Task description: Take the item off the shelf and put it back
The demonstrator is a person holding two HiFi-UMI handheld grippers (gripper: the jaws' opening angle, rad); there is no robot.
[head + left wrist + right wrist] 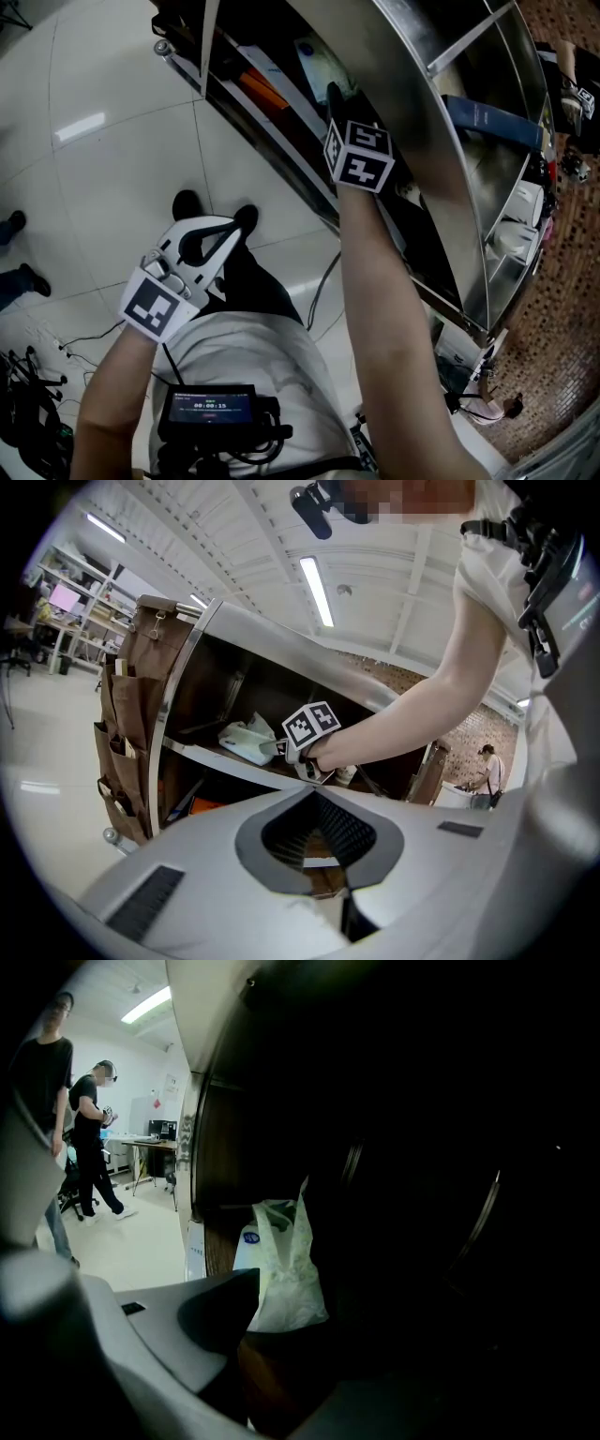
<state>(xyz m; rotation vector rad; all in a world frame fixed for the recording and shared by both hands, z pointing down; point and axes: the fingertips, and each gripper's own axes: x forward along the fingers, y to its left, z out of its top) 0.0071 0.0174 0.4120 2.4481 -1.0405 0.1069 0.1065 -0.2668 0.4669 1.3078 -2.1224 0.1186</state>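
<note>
Left tongs idle by the body, right tongs wide at the bag on the shelf

Nearest, the left gripper point(242, 220) hangs low in front of the person with its jaws together and nothing between them. Further out, the right gripper point(335, 98) reaches into the metal shelf point(412, 122), jaws spread and not pressing on anything. Just beyond its tips the pale plastic bag point(286, 1269) stands upright on the shelf board. Judging by this, the bag is either awaiting pickup or already returned; which one cannot be told.
</note>
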